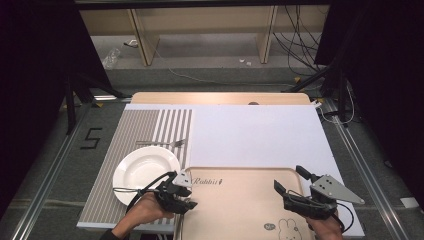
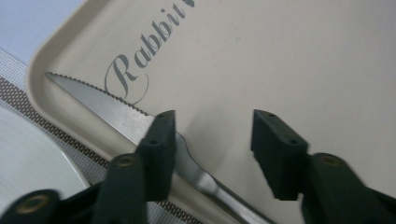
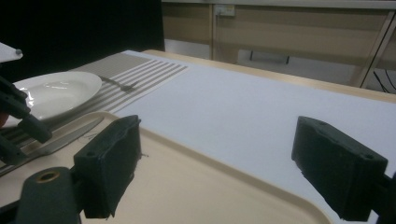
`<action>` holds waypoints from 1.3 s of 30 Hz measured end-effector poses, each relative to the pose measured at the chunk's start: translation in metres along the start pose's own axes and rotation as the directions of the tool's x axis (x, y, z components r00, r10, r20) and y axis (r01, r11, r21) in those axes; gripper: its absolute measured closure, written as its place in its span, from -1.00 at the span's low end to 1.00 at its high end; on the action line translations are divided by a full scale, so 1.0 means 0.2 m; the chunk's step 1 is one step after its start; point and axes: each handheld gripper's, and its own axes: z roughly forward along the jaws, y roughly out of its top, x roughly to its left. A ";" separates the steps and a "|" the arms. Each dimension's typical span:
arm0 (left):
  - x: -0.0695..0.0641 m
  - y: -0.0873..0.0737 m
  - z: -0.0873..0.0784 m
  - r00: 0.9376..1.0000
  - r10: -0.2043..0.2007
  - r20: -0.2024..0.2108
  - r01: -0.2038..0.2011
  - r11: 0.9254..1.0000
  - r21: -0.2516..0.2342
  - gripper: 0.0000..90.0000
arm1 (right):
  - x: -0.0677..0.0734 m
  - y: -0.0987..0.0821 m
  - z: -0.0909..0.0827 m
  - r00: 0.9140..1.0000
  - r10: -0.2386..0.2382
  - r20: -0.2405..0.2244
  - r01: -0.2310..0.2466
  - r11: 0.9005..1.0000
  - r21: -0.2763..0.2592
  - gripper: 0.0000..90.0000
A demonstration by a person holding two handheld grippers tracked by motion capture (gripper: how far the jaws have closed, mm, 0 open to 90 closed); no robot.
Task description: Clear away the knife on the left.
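Observation:
A serrated steel table knife (image 2: 107,100) lies along the left rim of a beige tray (image 2: 280,56) printed "Rabbit". My left gripper (image 2: 215,121) hovers just over it with its jaws apart. The knife passes under the left jaw and nothing sits between the pads. In the high view the left gripper (image 1: 186,196) is at the tray's (image 1: 240,200) left edge. My right gripper (image 1: 291,180) stands open over the tray's right side, holding nothing. In the right gripper view its jaws (image 3: 215,144) frame the tray's far rim (image 3: 187,186), with the knife (image 3: 70,135) at left.
A white plate (image 1: 142,170) rests on a striped placemat (image 1: 135,125) left of the tray, with a fork (image 1: 162,143) just beyond it. A white sheet (image 1: 250,135) covers the table behind the tray. The table's near edge runs close under both hands.

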 end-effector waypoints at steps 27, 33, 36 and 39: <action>0.11 0.02 -0.24 0.990 -0.125 -0.066 0.100 0.949 -0.300 -0.49 | 0.00 0.00 0.00 1.000 0.000 -0.005 0.000 1.000 -0.002 -0.65; 0.14 0.02 -0.28 0.985 -0.151 -0.085 0.114 0.935 -0.335 -0.54 | 0.00 0.00 0.00 1.000 0.003 -0.010 -0.003 1.000 -0.008 -0.66; 0.16 0.02 -0.30 0.982 -0.165 -0.094 0.122 0.927 -0.355 -0.55 | 0.00 0.00 0.00 1.000 0.004 -0.012 -0.004 1.000 -0.011 -0.67; 0.17 0.01 -0.32 0.978 -0.178 -0.105 0.127 0.920 -0.371 -0.55 | -0.01 0.00 0.00 1.000 0.008 -0.015 -0.009 1.000 -0.013 -0.67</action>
